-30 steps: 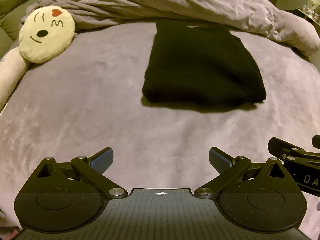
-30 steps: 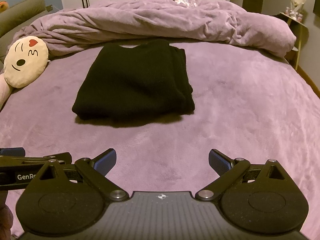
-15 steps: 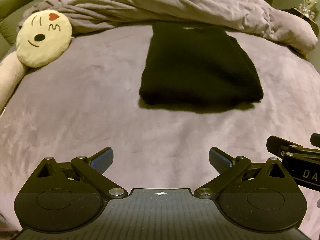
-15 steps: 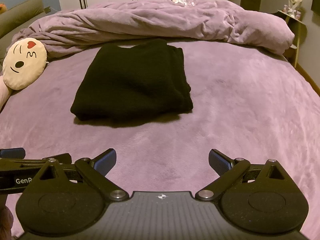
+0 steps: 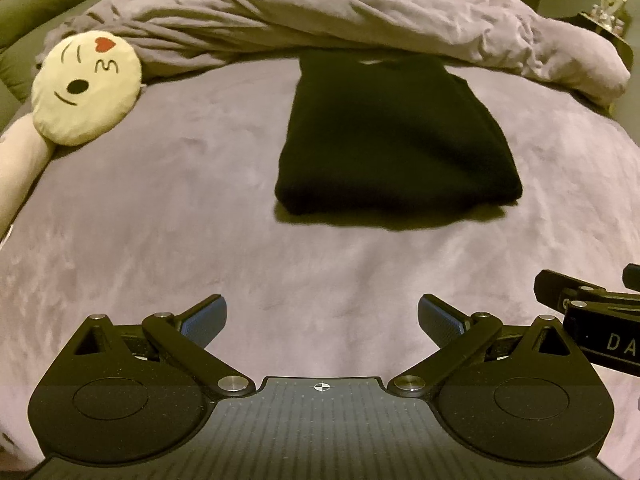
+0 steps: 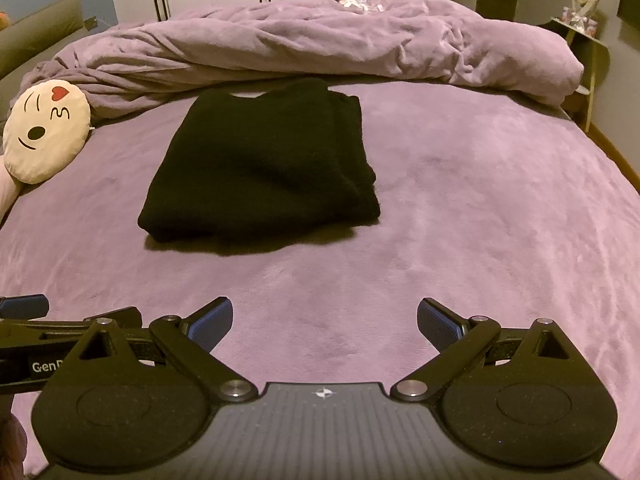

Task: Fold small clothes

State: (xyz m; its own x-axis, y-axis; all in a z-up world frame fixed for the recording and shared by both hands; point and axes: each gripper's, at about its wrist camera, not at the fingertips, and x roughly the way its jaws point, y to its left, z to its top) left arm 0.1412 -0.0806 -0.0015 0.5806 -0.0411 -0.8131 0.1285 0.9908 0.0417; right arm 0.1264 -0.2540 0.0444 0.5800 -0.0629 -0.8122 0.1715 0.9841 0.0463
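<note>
Left wrist view: the left hand-held gripper point(image 5: 322, 318) is hovering with jaws spread wide and empty, well short of the folded black garment point(image 5: 394, 136), which is lying on the purple bed point(image 5: 160, 216) just before the bunched duvet point(image 5: 320, 12), an emoji pillow point(image 5: 86, 88) sitting off to the garment's left. Right wrist view: the right hand-held gripper point(image 6: 325, 320) is likewise gaping open, holding nothing, the garment point(image 6: 264, 164) lying well ahead and left of it.
</note>
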